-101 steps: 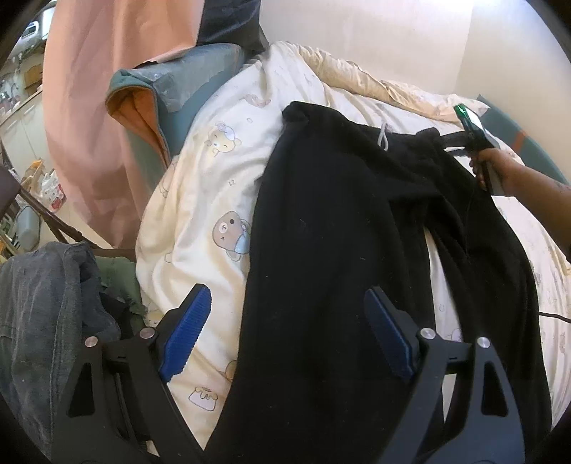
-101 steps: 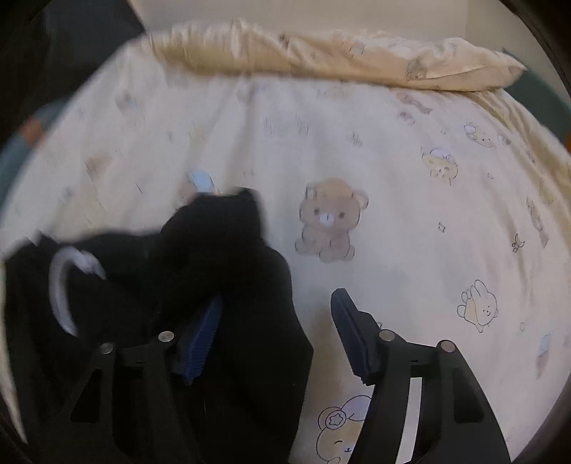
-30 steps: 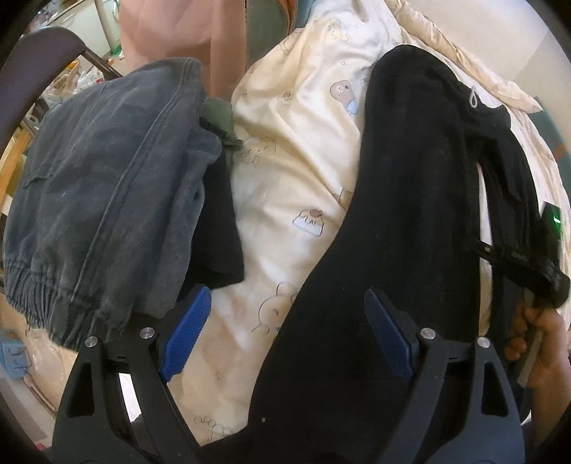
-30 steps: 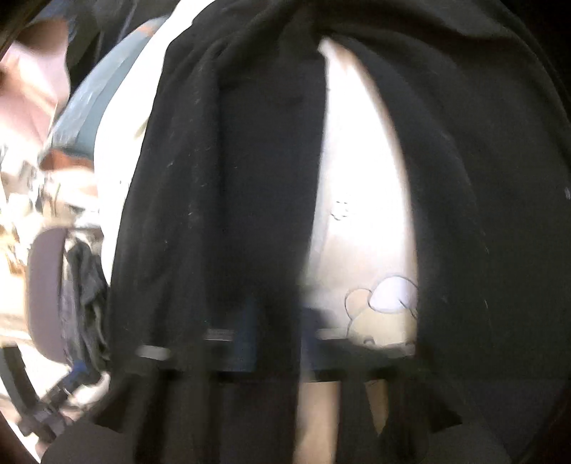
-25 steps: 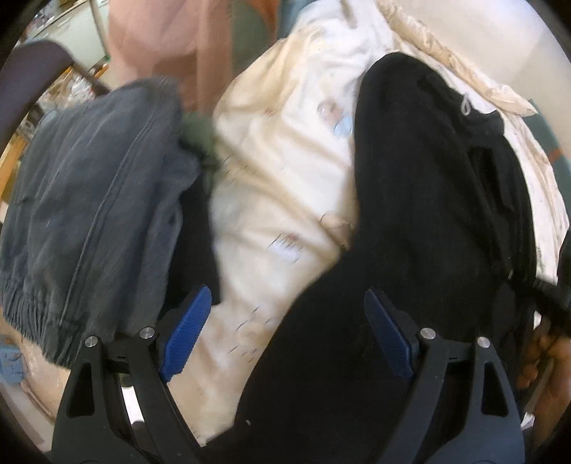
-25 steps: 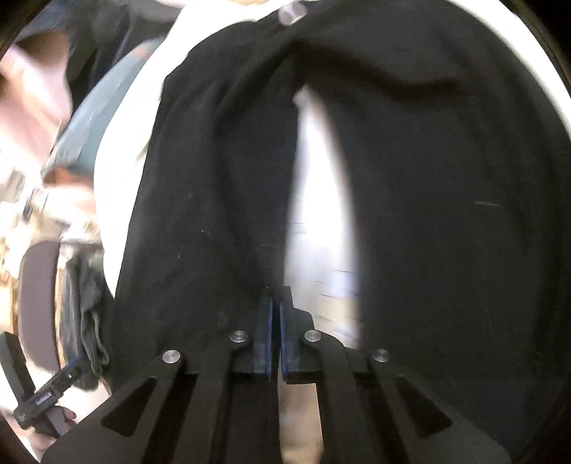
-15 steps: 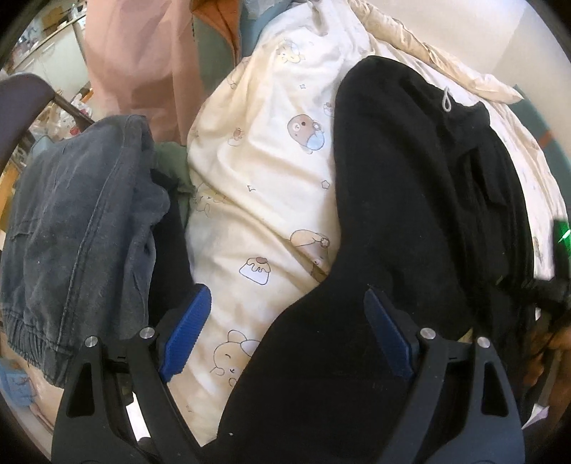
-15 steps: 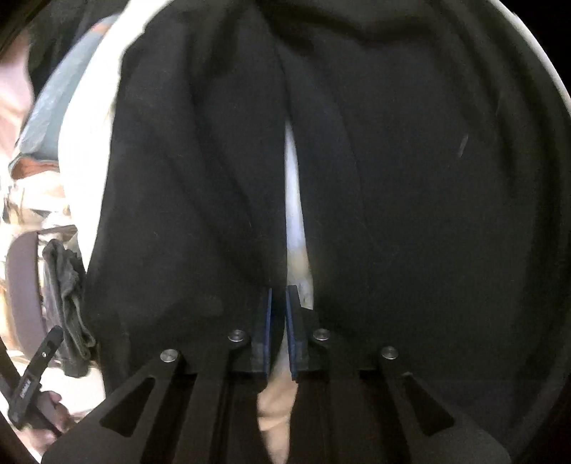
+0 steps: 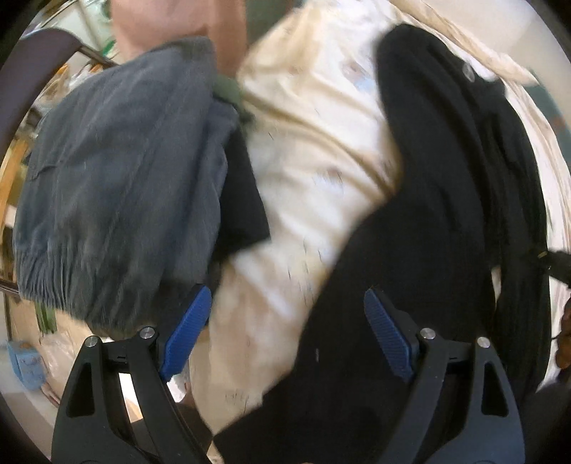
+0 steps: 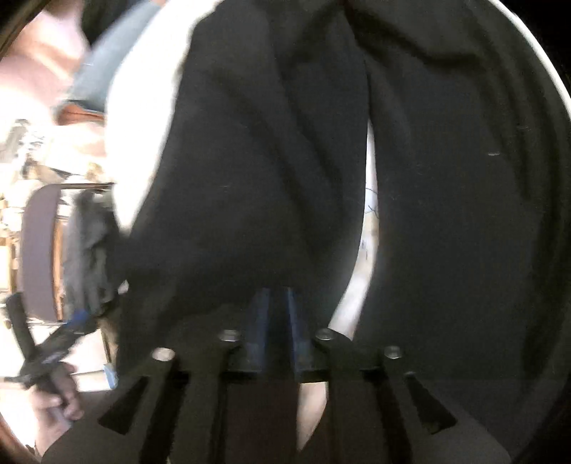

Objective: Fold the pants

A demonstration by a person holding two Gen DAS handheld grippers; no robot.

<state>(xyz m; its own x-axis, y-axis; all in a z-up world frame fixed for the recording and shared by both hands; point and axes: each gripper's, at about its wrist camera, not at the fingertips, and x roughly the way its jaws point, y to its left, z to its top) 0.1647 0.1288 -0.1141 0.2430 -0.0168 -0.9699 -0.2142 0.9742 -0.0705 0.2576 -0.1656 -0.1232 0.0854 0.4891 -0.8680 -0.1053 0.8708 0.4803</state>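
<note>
Black pants (image 9: 446,178) lie lengthwise on a cream cartoon-print duvet (image 9: 314,150). My left gripper (image 9: 285,335) is open wide above the pants' near-left edge, with duvet and black cloth below its blue pads (image 9: 185,332) and nothing gripped. In the right wrist view the two black legs (image 10: 249,160) fill the picture, with a thin strip of duvet (image 10: 371,214) between them. My right gripper (image 10: 276,321) is blurred and its jaws are opening just above the cloth. I see no cloth pinched between its pads. The right gripper's tip (image 9: 549,260) also shows at the pants' right edge.
A pile of grey jeans (image 9: 107,178) with green (image 9: 228,89) and black garments (image 9: 242,200) under it lies on a chair (image 10: 39,250) left of the bed. Pink cloth (image 9: 160,28) hangs behind. A hand (image 10: 57,403) holds the left gripper at lower left.
The right gripper's jaws have parted from shut and it has lifted off the pants. The left view has swung back toward the grey jeans pile, with motion blur.
</note>
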